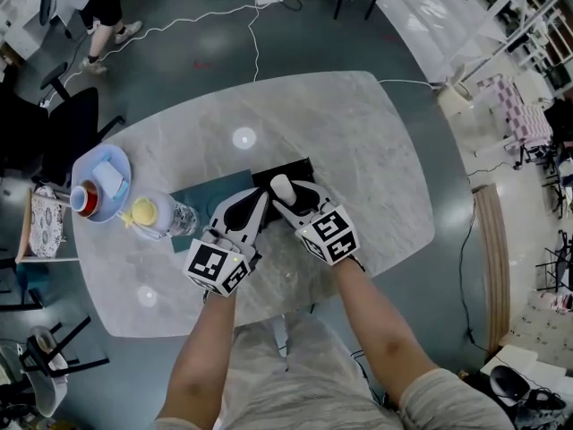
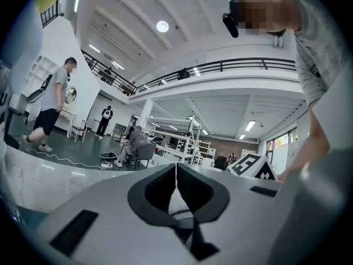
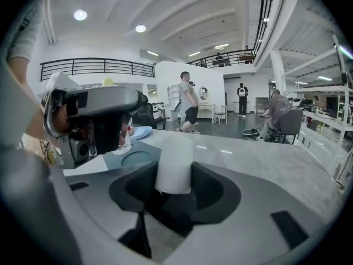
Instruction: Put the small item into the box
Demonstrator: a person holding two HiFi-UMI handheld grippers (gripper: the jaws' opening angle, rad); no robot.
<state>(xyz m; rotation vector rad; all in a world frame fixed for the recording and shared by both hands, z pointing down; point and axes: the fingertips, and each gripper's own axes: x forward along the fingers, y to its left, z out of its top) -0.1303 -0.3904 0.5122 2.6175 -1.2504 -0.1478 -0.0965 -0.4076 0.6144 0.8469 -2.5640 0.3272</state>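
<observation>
While the small white item (image 3: 174, 159) sits clenched between the two dark pads of the right claw (image 3: 175, 176), it stands upright with its upper part above the pads. In the head view the same item (image 1: 281, 184) shows at the tip of the right claw (image 1: 288, 197), over the near edge of the black box (image 1: 294, 168), which lies flat near the middle of the tabletop (image 1: 358, 150). How high the item is above the box cannot be told.

The left claw (image 1: 261, 199) is just beside the right one, on its left, and points the same way. In its own view the left claw (image 2: 176, 176) is clenched, tips meeting, with nothing held.

To the left of the box and touching it lies a teal mat (image 1: 201, 202). Farther left are a bottle (image 1: 161, 215) with a yellow cap and a blue plate (image 1: 89, 173) bearing a red cup (image 1: 85, 200).

The step in hand looks like the placing itself. To do it well, the right claw should bring the item fully over the inside of the box, not just its rim, and lower it until it rests on the bottom before the pads part. Opening slowly and drawing straight back would keep the upright item from tipping. The left claw is close enough to crowd the move, so it is best held off to the side, or used to steady the box if it slides on the smooth stone.
</observation>
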